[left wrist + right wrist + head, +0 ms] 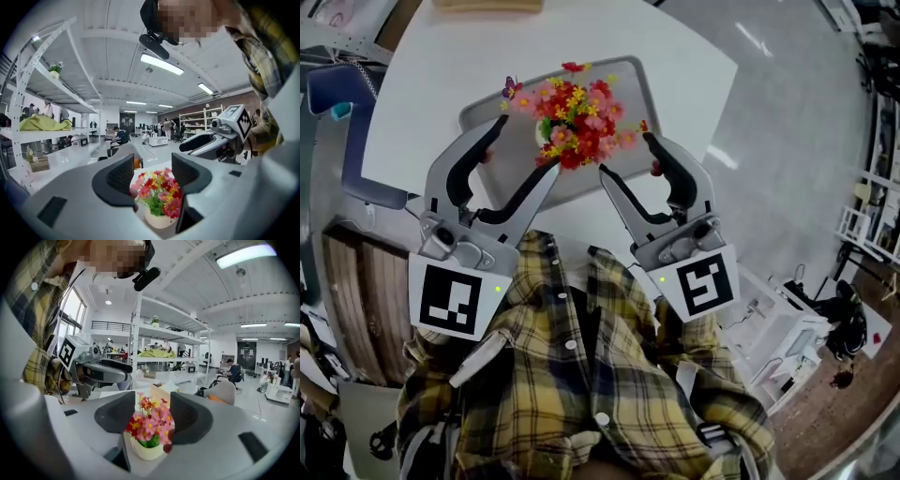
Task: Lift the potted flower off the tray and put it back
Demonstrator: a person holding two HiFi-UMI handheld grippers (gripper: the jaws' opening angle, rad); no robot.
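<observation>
One potted flower (577, 117) over grey tray (623, 77)

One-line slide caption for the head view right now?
Left tongs and right tongs, both open, flank the potted flower over the grey tray.

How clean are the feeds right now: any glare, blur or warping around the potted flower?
Head view: heavy fisheye bends the table edges, glare streaks the floor, the potted flower is sharp. Left gripper view: near jaws soft, flower crisp enough, ceiling light blown out. Right gripper view: the same softness, bright overhead lamp, black corners.
</observation>
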